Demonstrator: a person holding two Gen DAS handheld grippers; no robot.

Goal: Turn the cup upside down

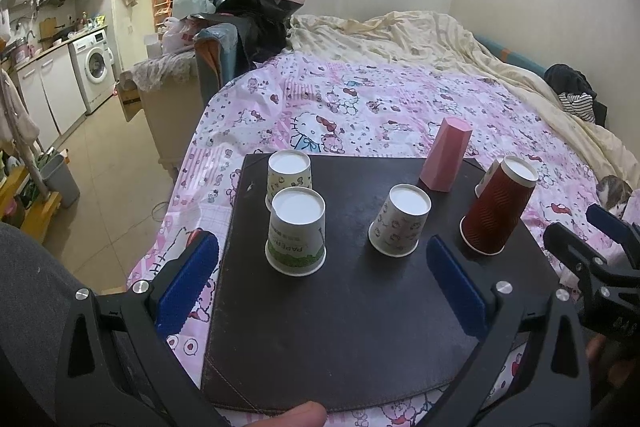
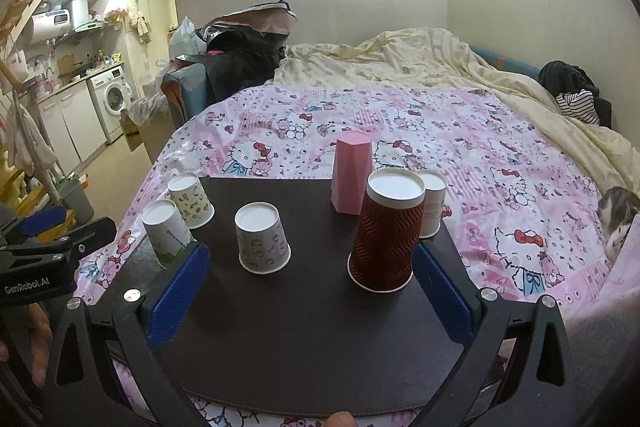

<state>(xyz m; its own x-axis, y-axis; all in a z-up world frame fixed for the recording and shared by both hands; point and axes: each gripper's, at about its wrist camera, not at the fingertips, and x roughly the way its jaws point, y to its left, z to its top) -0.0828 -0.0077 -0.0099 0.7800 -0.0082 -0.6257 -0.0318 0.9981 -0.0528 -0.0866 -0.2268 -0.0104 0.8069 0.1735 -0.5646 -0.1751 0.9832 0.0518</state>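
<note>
While both grippers hover with jaws spread, empty, six cups stand upside down on dark mat (image 1: 352, 327). Landmark: red ribbed cup (image 2: 386, 233), mat's right side. Pink faceted cup (image 2: 352, 173) behind it; white cup (image 2: 432, 203) just right-behind. Patterned cup (image 2: 262, 239) to left; two more far left. Left gripper (image 1: 320, 255), right gripper (image 2: 308, 263) both near mat's front edge.

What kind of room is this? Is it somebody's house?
Yes, most likely a small one-room home. There is a bed with a cartoon-cat cover, a washing machine under a kitchen counter at the side, and a cat lying on the bed. The cups stand upside down on a dark mat.
</note>
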